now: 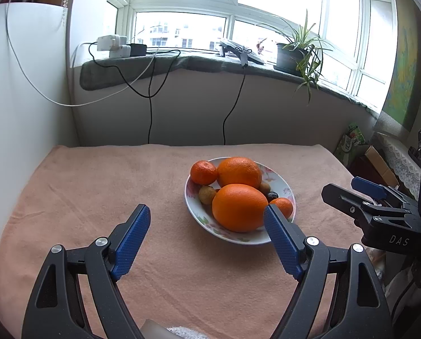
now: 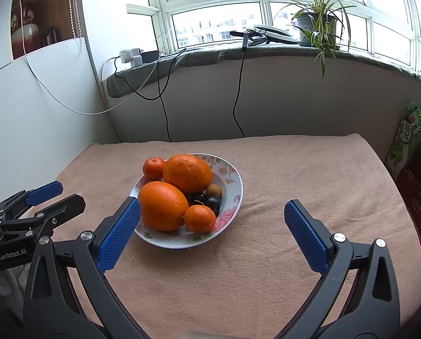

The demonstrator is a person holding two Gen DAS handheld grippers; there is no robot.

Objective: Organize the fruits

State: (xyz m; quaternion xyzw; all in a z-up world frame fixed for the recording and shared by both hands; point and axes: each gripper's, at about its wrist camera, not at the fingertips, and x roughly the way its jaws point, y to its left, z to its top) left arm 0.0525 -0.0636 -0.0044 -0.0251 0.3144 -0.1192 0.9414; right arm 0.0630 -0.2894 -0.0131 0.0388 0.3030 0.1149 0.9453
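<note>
A white floral plate (image 1: 278, 178) (image 2: 233, 180) sits on the pink towel and holds two big oranges (image 1: 238, 207) (image 2: 162, 206), two small tangerines (image 1: 203, 172) (image 2: 199, 218), brownish longans (image 1: 207, 195) (image 2: 213, 190) and dark grapes (image 2: 213, 202). My left gripper (image 1: 206, 220) is open and empty, just in front and left of the plate. My right gripper (image 2: 211, 216) is open and empty, in front and right of the plate. Each gripper shows at the edge of the other's view, the right one (image 1: 348, 189) and the left one (image 2: 66, 195).
The pink towel (image 1: 97, 197) (image 2: 309, 169) covers the table. A white wall panel (image 1: 26, 99) stands at the left. Cables hang from the grey windowsill (image 2: 210, 53), which bears a potted plant (image 2: 317, 25). Boxes and a green bag (image 2: 408, 138) stand past the right edge.
</note>
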